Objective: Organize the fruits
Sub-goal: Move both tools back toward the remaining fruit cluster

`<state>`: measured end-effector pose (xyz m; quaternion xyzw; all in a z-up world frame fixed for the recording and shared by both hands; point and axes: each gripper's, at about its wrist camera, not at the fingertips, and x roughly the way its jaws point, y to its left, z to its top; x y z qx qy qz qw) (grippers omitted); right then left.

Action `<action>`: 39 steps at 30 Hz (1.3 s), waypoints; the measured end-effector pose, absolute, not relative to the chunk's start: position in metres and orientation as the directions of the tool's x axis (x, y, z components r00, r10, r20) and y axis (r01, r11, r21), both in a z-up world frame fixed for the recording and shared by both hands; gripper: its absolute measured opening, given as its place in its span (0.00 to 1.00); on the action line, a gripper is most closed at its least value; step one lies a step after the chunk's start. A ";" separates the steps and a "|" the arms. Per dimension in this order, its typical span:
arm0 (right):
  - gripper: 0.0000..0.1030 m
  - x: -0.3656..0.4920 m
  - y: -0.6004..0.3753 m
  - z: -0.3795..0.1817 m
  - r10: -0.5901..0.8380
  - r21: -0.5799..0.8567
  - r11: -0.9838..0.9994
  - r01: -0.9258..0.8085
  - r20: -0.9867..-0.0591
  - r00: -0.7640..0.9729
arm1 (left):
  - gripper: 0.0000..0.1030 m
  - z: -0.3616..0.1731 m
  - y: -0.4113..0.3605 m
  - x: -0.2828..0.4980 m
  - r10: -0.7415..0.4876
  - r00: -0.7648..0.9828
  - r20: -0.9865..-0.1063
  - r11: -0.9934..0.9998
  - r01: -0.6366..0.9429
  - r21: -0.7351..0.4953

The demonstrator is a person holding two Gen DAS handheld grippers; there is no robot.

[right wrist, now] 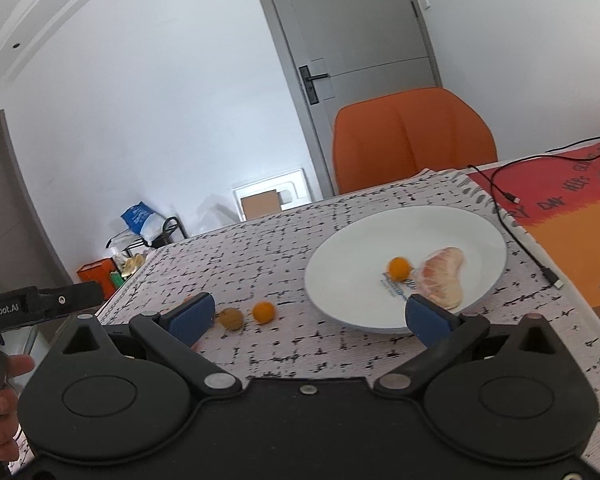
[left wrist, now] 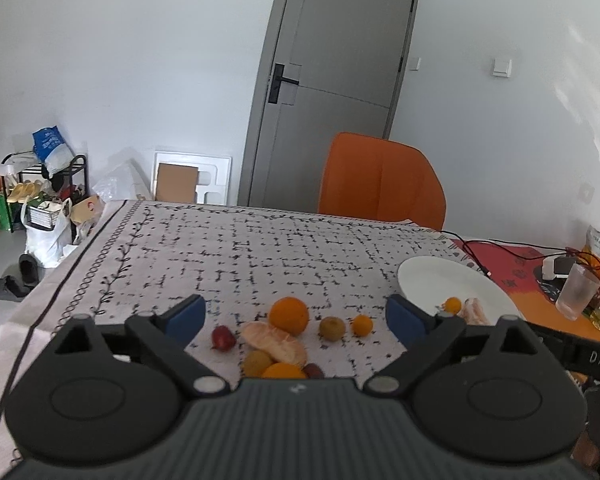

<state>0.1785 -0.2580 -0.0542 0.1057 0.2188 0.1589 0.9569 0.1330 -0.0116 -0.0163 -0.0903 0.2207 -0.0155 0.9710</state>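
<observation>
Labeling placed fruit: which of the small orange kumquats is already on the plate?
The small kumquat lying on the white plate, beside the peeled pomelo segment. The other kumquat sits on the tablecloth, left of the plate.

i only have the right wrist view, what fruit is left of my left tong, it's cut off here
Observer: A big orange sits on the tablecloth there, and a peeled citrus piece lies just in front of it.
Operator: anything red
Observer: Yes, a small red fruit lies left of the peeled piece.
Operator: left tongs holding anything
Observer: No, the left tongs are open and empty, above that cluster.
</observation>
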 end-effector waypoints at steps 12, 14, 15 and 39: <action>1.00 0.169 -0.232 -0.052 0.389 0.224 0.919 -0.323 -0.390 0.835 | 0.96 -0.020 0.015 0.104 -0.037 0.903 -0.428 0.979 -0.054 -0.198; 1.00 0.168 -0.228 -0.052 0.396 0.223 0.917 -0.332 -0.394 0.830 | 0.96 -0.021 0.018 0.102 -0.027 0.902 -0.431 0.980 -0.062 -0.191; 1.00 0.168 -0.227 -0.052 0.401 0.227 0.915 -0.335 -0.397 0.826 | 0.96 -0.021 0.020 0.101 -0.026 0.901 -0.432 0.979 -0.065 -0.195; 1.00 0.185 -0.216 -0.079 0.489 0.286 0.872 -0.397 -0.472 0.734 | 0.88 -0.058 0.025 0.116 -0.072 0.874 -0.481 0.972 -0.047 -0.231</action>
